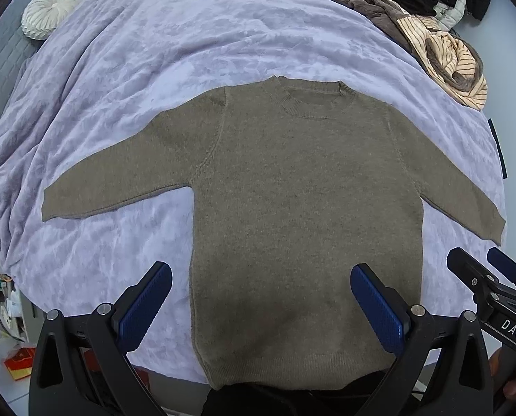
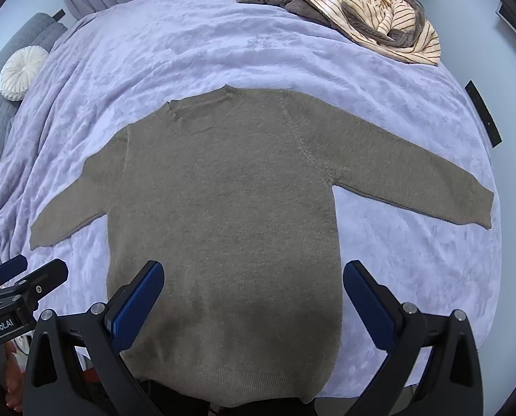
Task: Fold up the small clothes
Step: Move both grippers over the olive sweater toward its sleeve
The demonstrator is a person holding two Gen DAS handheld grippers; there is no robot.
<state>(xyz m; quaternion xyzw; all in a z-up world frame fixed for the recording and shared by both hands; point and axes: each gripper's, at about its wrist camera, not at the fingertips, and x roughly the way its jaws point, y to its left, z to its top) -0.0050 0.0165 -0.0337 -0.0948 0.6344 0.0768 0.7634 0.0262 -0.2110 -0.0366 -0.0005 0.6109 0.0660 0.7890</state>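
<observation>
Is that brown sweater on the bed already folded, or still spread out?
Spread out. The brown sweater lies flat on the lavender blanket, both sleeves stretched sideways, collar and hem showing, with no fold anywhere.

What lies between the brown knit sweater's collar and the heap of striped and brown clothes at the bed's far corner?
Only bare lilac plush blanket, between the brown knit sweater and the heap of clothes; both wrist views show it.

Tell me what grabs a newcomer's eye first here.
The olive-brown knit sweater, spread flat with both sleeves out in the middle of the lavender blanket. Next, the open left gripper and right gripper hovering over its hem, then the heap of striped and dark clothes at the far right corner.
</observation>
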